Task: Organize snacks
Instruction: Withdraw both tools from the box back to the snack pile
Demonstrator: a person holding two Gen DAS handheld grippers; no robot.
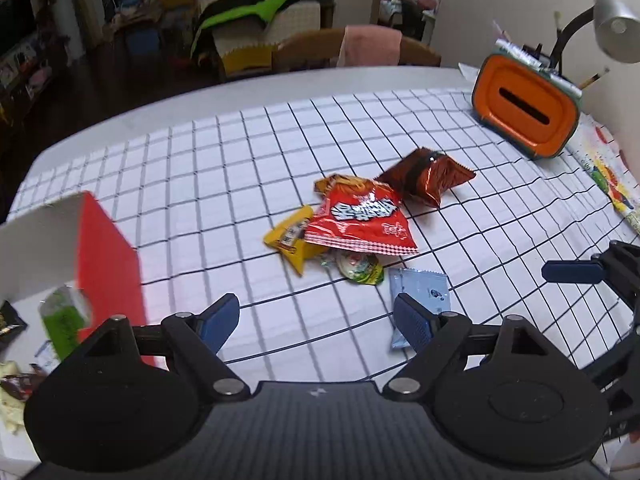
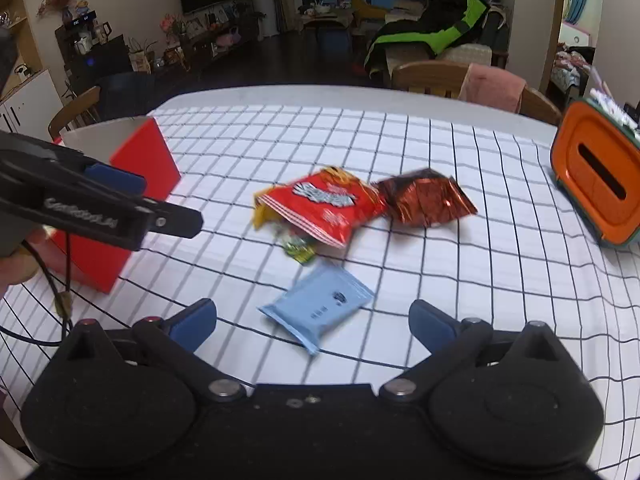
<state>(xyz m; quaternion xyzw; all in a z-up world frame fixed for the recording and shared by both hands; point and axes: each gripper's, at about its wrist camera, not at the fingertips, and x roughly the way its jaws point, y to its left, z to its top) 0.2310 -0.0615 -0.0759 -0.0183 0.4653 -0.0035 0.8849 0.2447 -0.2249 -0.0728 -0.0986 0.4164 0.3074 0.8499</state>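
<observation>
A pile of snacks lies mid-table: a red bag, a brown foil bag, a yellow packet, a green sweet and a light blue packet. A red box with a white inside stands at the left and holds several snacks. My left gripper is open and empty next to the box. My right gripper is open and empty, just before the blue packet.
A checked cloth covers the white table. An orange tissue box, a desk lamp and a printed sheet stand at the right. Chairs line the far edge.
</observation>
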